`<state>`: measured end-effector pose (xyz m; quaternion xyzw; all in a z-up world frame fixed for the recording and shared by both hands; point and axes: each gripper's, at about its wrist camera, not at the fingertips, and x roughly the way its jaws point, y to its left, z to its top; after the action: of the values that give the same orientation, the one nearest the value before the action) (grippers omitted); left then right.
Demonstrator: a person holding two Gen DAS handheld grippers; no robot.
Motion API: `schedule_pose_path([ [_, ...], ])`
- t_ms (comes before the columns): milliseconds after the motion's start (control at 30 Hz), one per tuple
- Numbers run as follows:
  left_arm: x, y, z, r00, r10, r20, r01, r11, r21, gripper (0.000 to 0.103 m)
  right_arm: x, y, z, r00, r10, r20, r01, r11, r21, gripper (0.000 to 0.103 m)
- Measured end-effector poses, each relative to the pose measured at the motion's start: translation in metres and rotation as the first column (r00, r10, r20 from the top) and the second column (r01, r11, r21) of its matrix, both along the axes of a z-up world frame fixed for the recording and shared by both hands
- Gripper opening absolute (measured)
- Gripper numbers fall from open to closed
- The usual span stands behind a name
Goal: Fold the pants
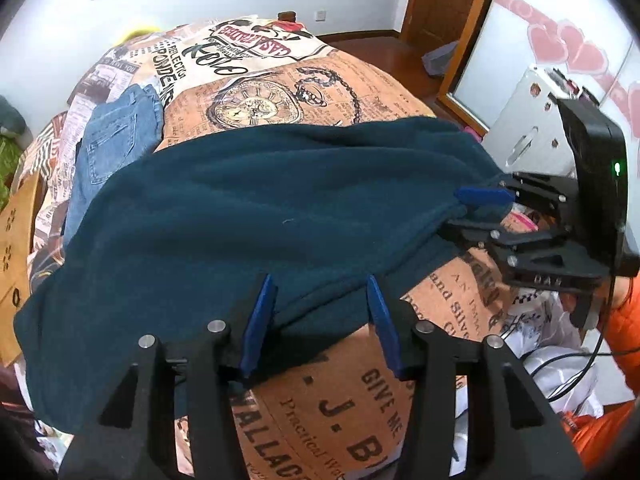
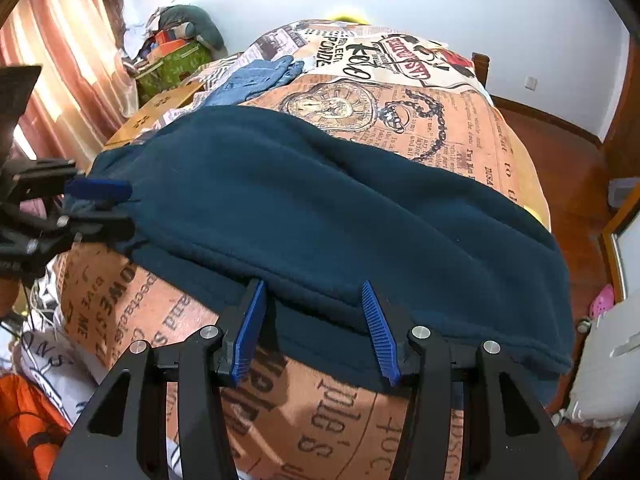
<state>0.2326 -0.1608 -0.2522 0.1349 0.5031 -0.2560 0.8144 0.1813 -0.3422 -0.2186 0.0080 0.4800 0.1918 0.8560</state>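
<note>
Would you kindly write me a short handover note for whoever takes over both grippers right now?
Left gripper: closed on the near edge of the pants.
Right gripper: closed on the same edge, further right.
Pants: dark teal, spread across the printed bed cover, seemingly already doubled lengthwise. Blue jeans lie apart, further back.
Left to do: fold the pants end to end, set them down, release.
</note>
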Motion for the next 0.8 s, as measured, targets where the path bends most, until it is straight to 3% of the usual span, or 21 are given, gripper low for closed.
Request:
schedule_pose_path([
  [167, 0.008, 0.001, -0.011, 1.0, 0.016, -0.014, -0.016, 1.0, 0.005, 0.053, 0.003, 0.004, -0.002, 1.0, -0.013, -0.007, 0.013, 0.999, 0.034, 0.044],
  [300, 0.017, -0.002, -0.018, 0.999, 0.032, -0.014, -0.032, 0.999, 0.001, 0.052, 0.006, 0.002, -0.004, 1.0, -0.026, -0.012, 0.027, 0.994, 0.101, 0.029],
  [467, 0.02, -0.008, -0.016, 1.0, 0.017, -0.007, -0.017, 1.0, -0.025, 0.018, 0.006, 0.009, 0.001, 1.0, -0.007, -0.004, 0.008, 0.994, 0.11, 0.015],
  [633, 0.014, -0.009, -0.005, 1.0, 0.012, 0.006, -0.012, 0.999, -0.034, 0.01, -0.004, 0.007, 0.013, 1.0, -0.004, 0.022, 0.001, 0.993, 0.116, 0.012],
  [800, -0.004, -0.004, 0.015, 0.999, -0.008, 0.043, 0.01, 0.999, -0.047, 0.01, -0.019, 0.009, 0.026, 0.999, 0.003, 0.05, -0.008, 0.994, 0.108, 0.012],
])
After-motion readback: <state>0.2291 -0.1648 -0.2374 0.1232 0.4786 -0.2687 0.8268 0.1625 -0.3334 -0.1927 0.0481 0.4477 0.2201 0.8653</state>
